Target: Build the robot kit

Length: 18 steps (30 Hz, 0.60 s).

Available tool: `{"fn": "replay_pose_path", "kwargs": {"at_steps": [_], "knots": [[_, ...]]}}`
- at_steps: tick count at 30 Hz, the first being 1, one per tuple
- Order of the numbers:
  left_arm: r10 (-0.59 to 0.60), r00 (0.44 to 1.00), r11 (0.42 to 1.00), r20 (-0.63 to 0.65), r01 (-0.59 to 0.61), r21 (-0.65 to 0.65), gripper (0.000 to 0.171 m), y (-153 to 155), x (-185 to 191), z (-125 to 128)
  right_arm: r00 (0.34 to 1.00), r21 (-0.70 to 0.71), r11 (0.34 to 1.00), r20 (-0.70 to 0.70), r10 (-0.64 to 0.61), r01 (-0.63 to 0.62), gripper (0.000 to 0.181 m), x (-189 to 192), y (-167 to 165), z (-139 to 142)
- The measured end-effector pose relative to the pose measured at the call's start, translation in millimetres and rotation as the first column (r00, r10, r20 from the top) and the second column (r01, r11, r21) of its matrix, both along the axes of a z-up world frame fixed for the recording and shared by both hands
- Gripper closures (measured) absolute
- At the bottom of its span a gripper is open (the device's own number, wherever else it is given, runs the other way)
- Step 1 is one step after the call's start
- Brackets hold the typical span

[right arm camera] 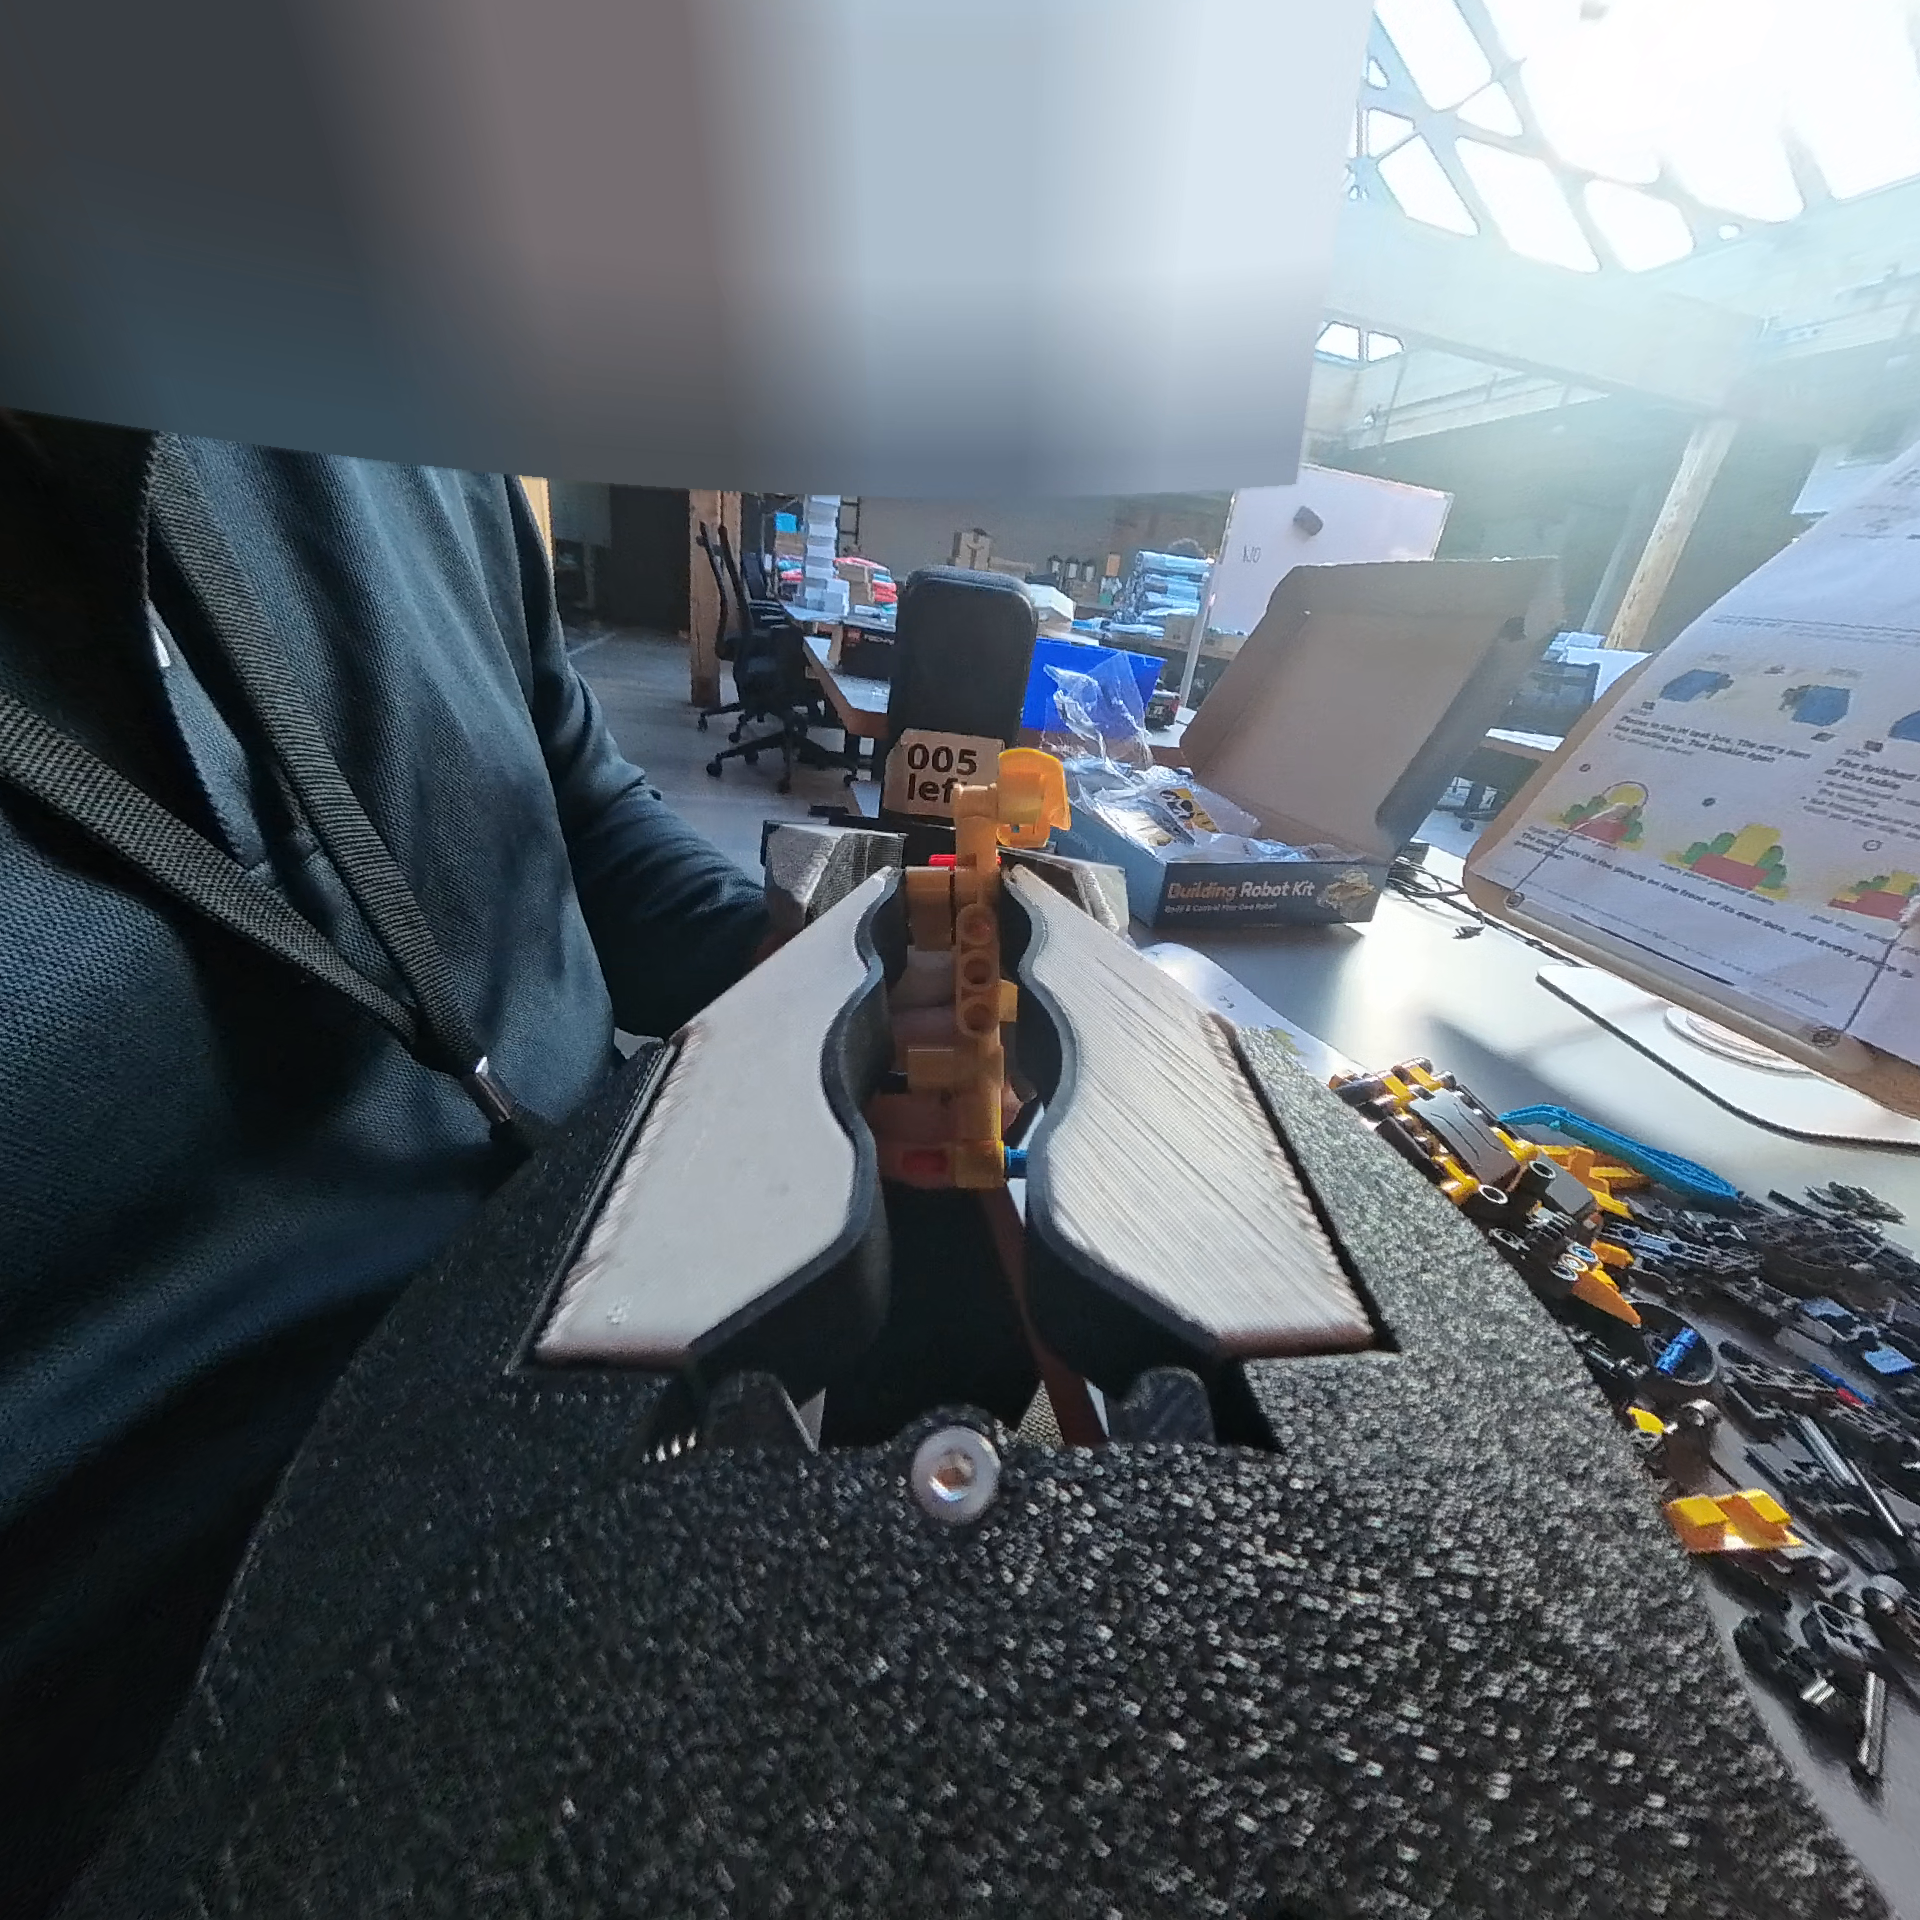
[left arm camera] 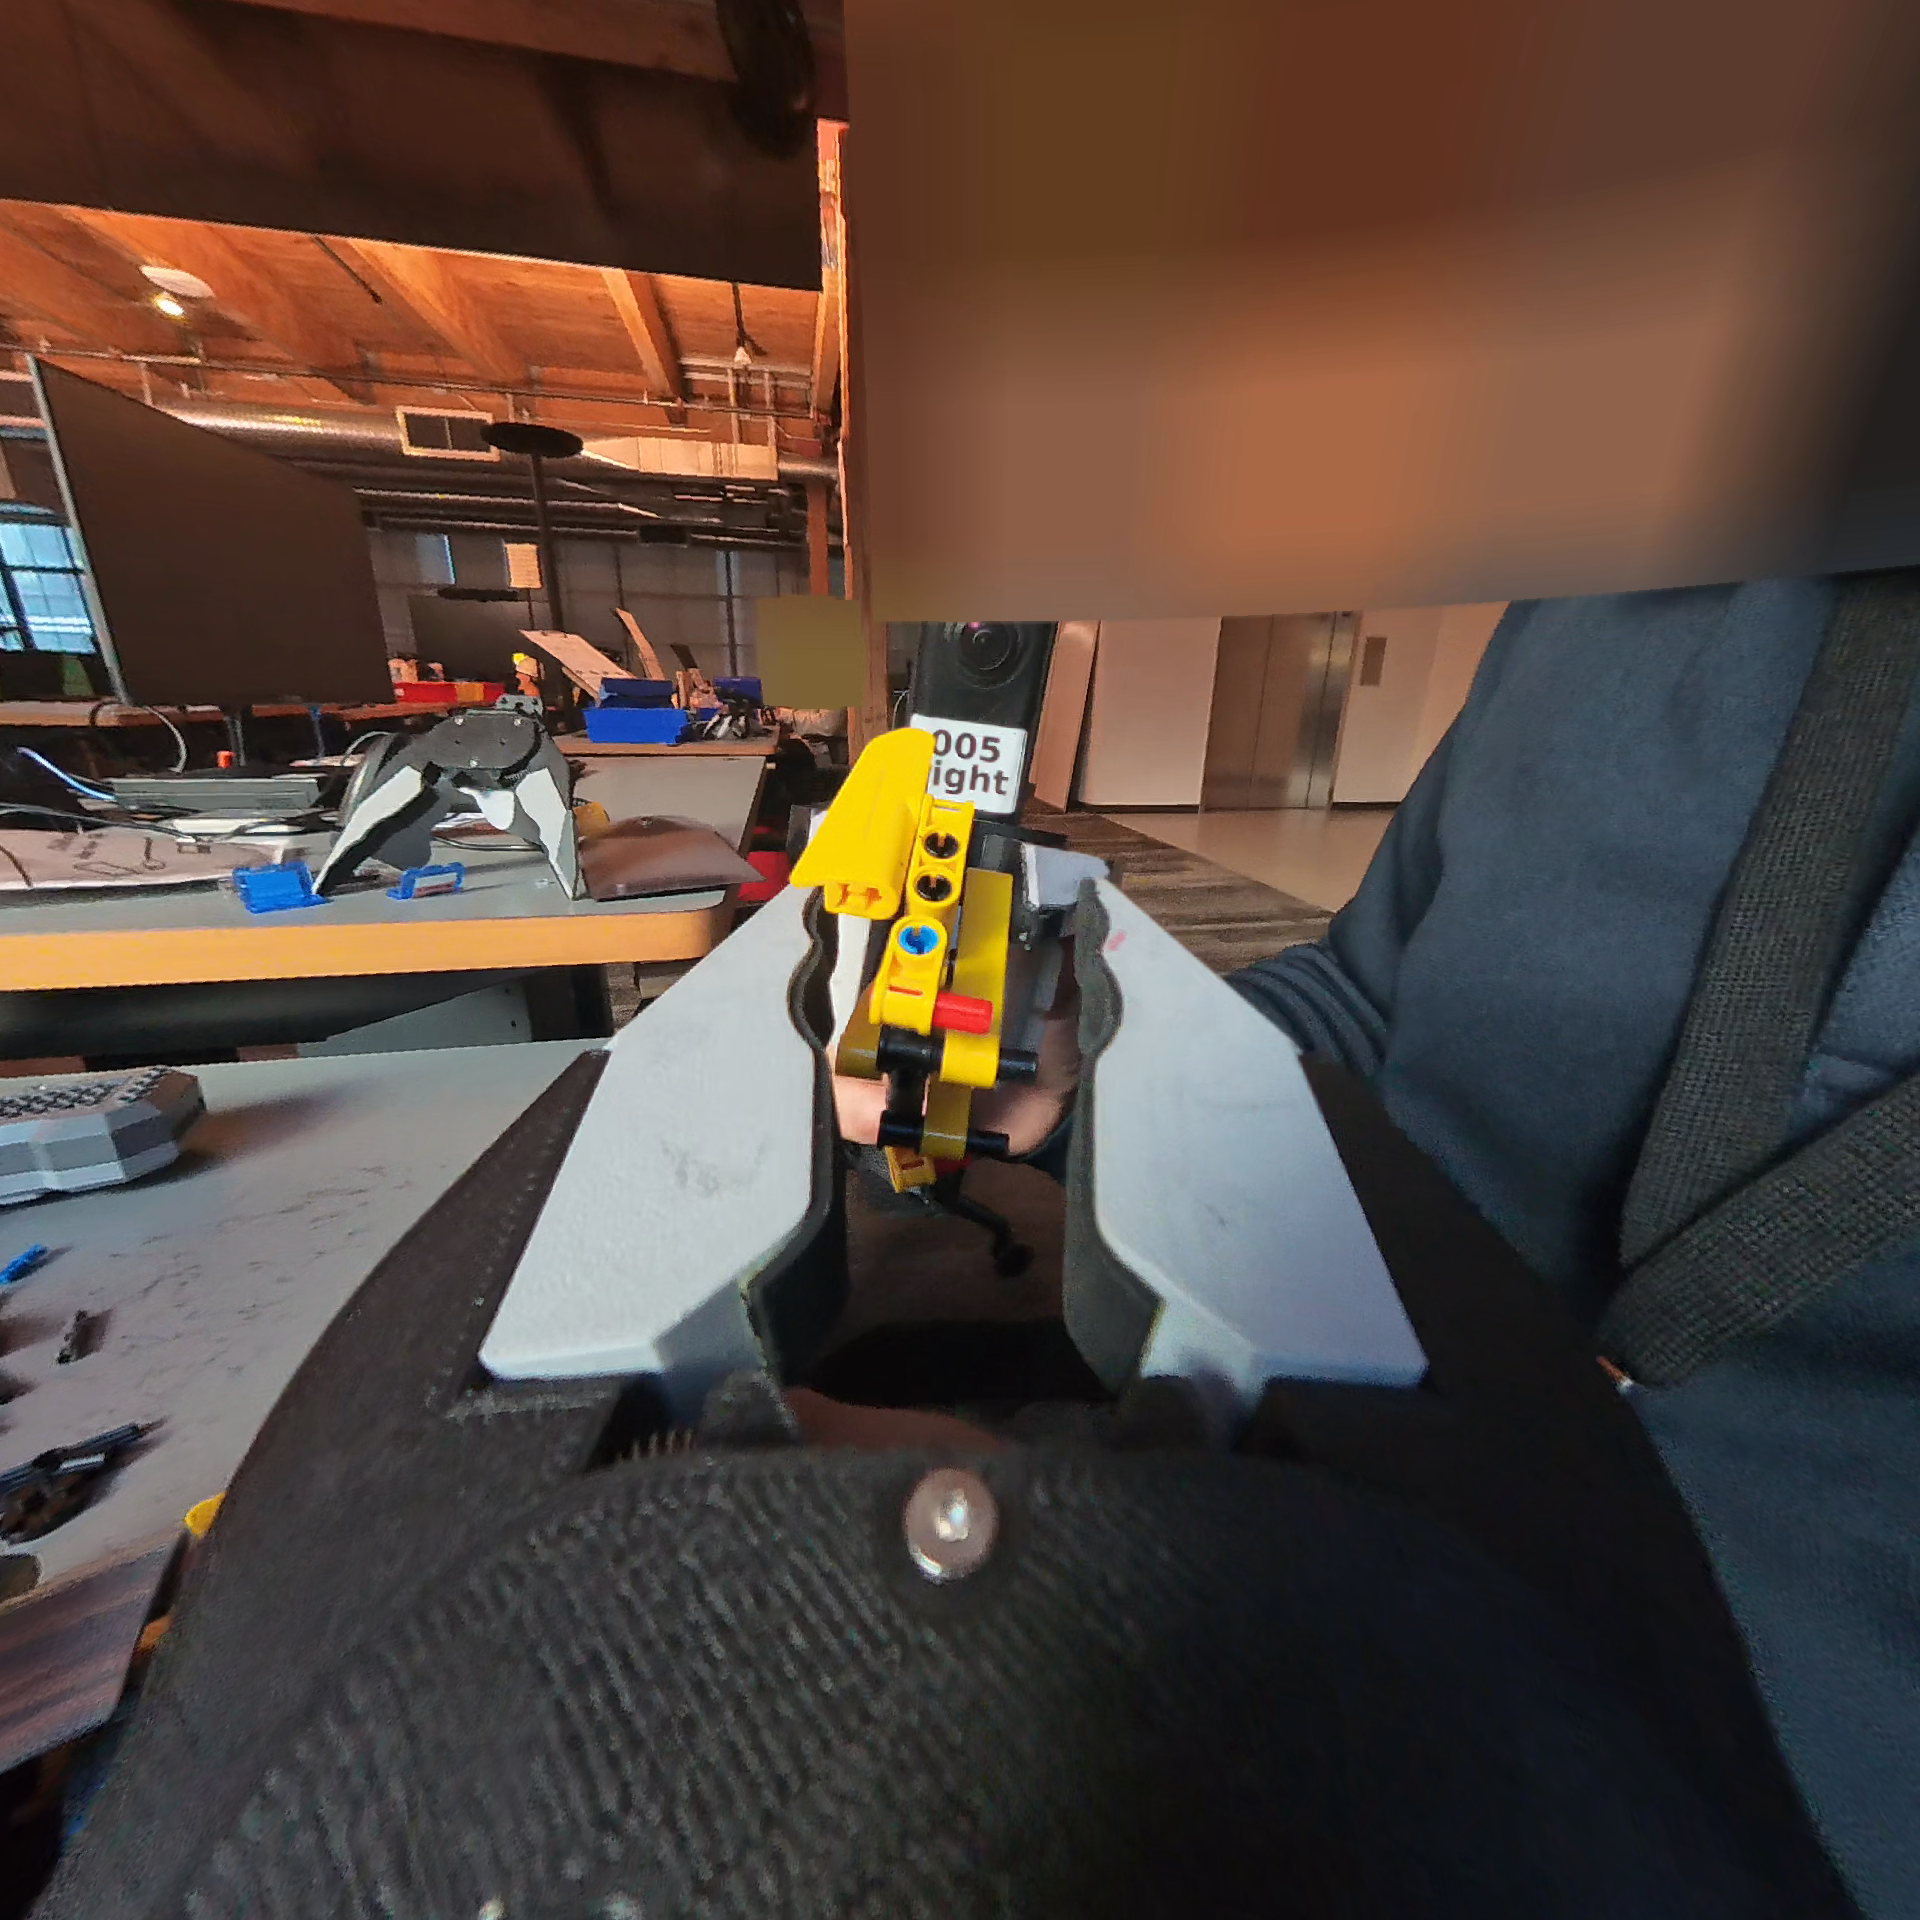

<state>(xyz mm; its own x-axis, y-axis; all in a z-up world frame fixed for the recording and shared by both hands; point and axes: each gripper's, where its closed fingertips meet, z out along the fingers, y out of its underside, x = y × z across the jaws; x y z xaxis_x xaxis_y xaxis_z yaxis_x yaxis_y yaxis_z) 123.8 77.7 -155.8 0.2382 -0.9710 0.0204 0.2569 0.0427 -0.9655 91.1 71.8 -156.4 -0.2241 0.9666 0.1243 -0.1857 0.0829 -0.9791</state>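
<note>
A yellow building-brick assembly [left arm camera: 935,997] with black pins, a red pin and a blue pin is held up in the air between the two grippers, which face each other. My right gripper [right arm camera: 951,914] is shut on the assembly [right arm camera: 971,997] near its fingertips. My left gripper [left arm camera: 945,935] has its jaws apart on either side of the assembly and of the right gripper's fingertips [left arm camera: 1044,883]. I see no contact between the left fingers and the bricks. The left gripper's camera body [right arm camera: 961,665] shows behind the assembly. A person's dark jacket [right arm camera: 260,831] is close beside both grippers.
A pile of loose black, yellow and blue pieces [right arm camera: 1714,1299] lies on the grey table [right arm camera: 1403,997], with an open kit box [right arm camera: 1268,894] and an instruction sheet on a stand [right arm camera: 1714,810]. Another gripper [left arm camera: 468,790] lies on a far desk beside a monitor [left arm camera: 208,540]. The grippers are tip to tip, or close to it.
</note>
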Motion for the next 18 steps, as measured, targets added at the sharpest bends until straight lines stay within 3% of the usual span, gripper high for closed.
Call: {"fn": "replay_pose_path", "kwargs": {"at_steps": [18], "knots": [[-0.007, 0.999, 1.0, -0.048, 0.006, -0.01, 0.131, -6.2, 1.8, 3.0, 1.0, -0.001, 1.0, 0.004, 0.011, -0.011, 0.166, 1.7, -6.6, 3.5]]}}
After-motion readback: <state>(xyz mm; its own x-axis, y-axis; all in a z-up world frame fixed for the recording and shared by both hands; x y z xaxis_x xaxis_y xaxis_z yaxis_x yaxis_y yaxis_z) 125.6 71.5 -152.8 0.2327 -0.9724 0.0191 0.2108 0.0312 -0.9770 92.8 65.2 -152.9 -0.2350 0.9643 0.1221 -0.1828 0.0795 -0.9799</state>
